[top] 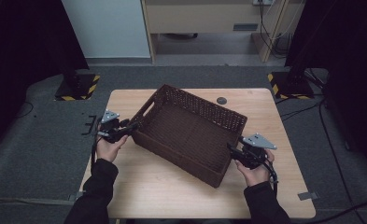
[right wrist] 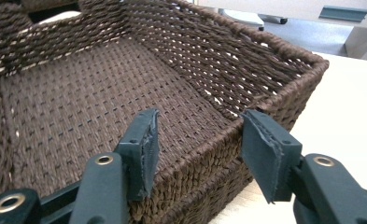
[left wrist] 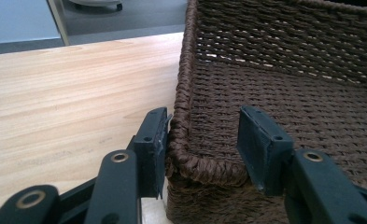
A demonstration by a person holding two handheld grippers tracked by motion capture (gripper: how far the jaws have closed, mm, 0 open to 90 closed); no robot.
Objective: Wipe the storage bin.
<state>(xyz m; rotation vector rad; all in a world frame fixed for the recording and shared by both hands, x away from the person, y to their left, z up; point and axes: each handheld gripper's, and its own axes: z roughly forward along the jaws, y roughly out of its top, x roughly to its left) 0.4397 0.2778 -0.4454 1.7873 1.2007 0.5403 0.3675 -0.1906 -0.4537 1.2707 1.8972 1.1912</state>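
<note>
Basket (top: 190, 133): we see it empty, skewed on the table (top: 172, 196), near centre.
Left gripper (top: 130, 127): at the basket's 9 o'clock corner; jaws straddle the rim, one pad (left wrist: 154, 140) touching outside, the other clear inside. Not yet clamped.
Right gripper (top: 233, 151): at 4 o'clock; jaws apart astride the rim, released.
Why: we judge opposite holds suit moving it level.

Dark brown woven basket (top: 190, 133), rectangular (handle cutout at one end), askew on table
</note>
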